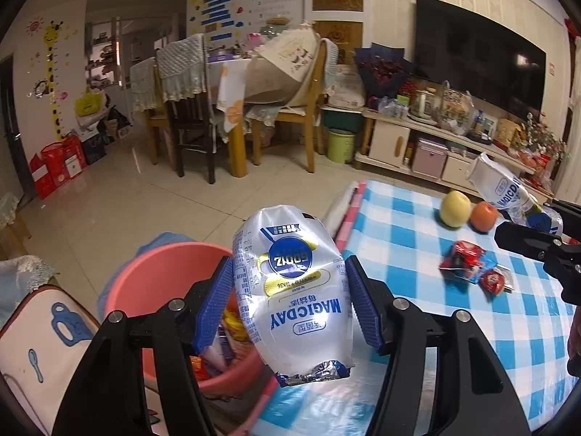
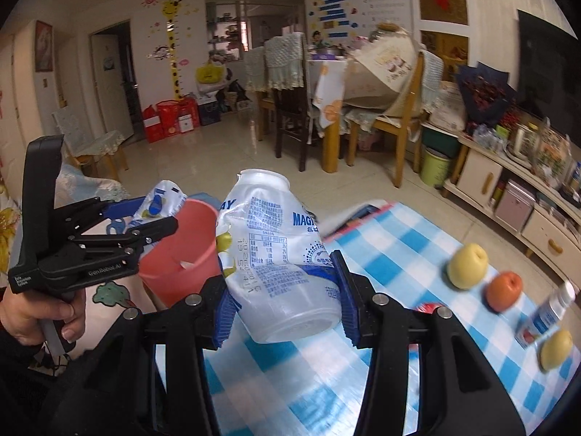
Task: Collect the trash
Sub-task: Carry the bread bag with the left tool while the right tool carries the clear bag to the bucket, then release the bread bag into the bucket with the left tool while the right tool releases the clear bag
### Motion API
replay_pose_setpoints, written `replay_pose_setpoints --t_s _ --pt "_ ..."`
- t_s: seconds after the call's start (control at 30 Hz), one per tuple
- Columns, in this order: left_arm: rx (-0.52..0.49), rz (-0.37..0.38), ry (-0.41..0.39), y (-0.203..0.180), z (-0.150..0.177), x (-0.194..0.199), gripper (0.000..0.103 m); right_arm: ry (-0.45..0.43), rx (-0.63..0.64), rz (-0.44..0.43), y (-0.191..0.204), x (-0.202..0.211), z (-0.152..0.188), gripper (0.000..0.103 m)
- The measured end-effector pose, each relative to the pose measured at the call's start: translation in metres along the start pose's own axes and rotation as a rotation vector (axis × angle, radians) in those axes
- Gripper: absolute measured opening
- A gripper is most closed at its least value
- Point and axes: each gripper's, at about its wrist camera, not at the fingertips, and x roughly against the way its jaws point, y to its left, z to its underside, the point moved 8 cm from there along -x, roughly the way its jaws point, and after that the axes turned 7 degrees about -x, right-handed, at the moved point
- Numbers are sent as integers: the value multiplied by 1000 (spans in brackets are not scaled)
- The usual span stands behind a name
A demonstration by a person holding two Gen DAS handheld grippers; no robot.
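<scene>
Because the pink bucket (image 1: pixel 159 283) stood on the floor just off the near left edge of the counter (image 1: pixel 417 239), both hand-held grippers were held up at that side, each with an empty bottle. In the left wrist view the left hand-held gripper (image 1: pixel 290 305) had its blue pads pressed against the sides of a crumpled white bottle (image 1: pixel 290 290), held with its foil-sealed mouth toward the camera and its base pointing away, partly over the bucket's rim; I judged this placement to suit a drop straight into the bucket, where other wrappers already lay. In the right wrist view the right hand-held gripper (image 2: pixel 287 309) pinched a second crushed bottle (image 2: pixel 276 254) near its base, open neck tilted up and away, above the checked cloth and to the right of the bucket. It was probably waiting its turn, since the left hand-held gripper sat between it and the bucket's opening.

On the far right of the counter, well apart from the bucket, lay a red snack wrapper (image 1: pixel 468 265), likely the next piece of trash. A yellow apple (image 1: pixel 455 209) and an orange fruit (image 1: pixel 483 216), touching or nearly so, sat farther off; being whole, they seemed meant to remain.
</scene>
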Motion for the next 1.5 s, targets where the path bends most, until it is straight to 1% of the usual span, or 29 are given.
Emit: replay_pose_setpoints --t_s 0.17,0.33,0.53,0.67,0.93,1.2,1.4,1.5 --pt "33 -54 -5 44 -2 3 63 10 59 -70 51 -33 -25 49" --pt "64 -99 -5 85 -3 3 63 20 93 -122 94 -62 -44 49" --pt "86 -129 -11 123 -8 0 63 28 119 -156 132 -89 -61 49" --pt "102 -141 -16 143 -10 -1 63 30 130 -168 150 -105 -70 49" --pt "123 -155 -35 176 -22 -2 63 24 142 -181 172 -120 -81 49" --pt "129 -159 -43 191 -24 -1 63 20 145 -186 183 -129 -87 49" --pt "144 -143 -18 192 -10 -11 63 43 138 -183 180 -143 -81 49" --pt "150 -129 4 190 0 -22 63 61 134 -178 177 -151 -75 49"
